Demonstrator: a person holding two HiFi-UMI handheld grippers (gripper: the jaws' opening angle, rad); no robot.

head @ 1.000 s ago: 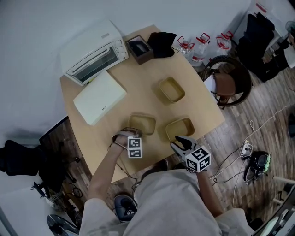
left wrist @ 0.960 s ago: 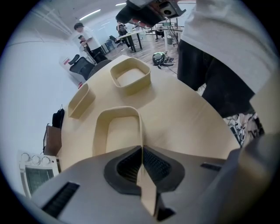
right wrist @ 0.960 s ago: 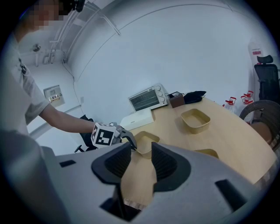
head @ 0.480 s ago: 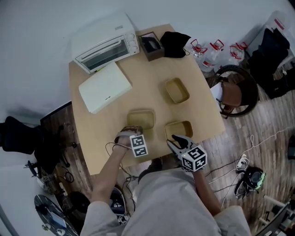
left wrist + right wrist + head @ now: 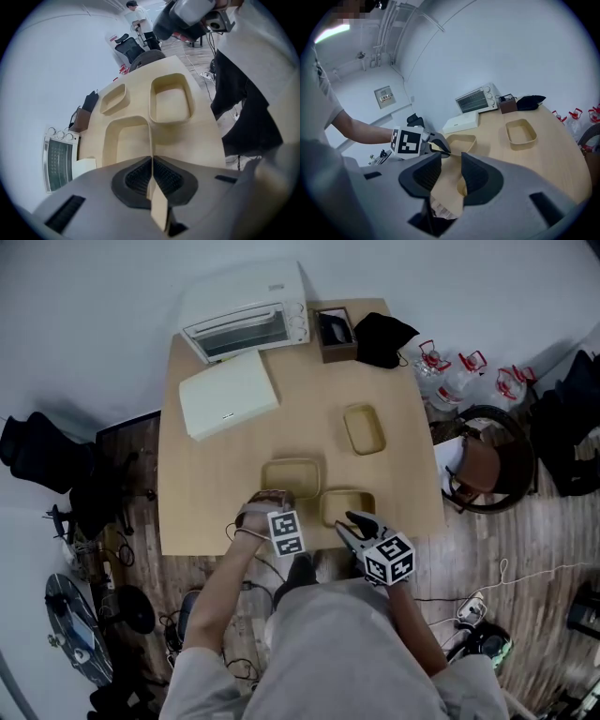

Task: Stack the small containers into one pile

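The left gripper has its jaws pressed together on the thin near wall of the middle container, the rim pinched flat between the dark pads, with the rest of that tan container stretching away from the jaws over the table. From where I stand I cannot tell whether its base sits on the wood or hangs just off it. The right gripper stands with its jaws well apart, though they have just been closing a little, and the near end of the second container lies in the gap between them. One jaw reaches in over the hollow and the other stays outside the wall, and the pads do not look to be pressing on it. That second container sits at the near edge of the table, just beside the pinched one and to its right, their rims close to touching. The third container lies alone further back on the right half of the table, well apart from both grippers, open side up like the others. Along the far edge stand a white toaster oven, a flat white box just in front of it, a small brown box and a black cloth beside that.
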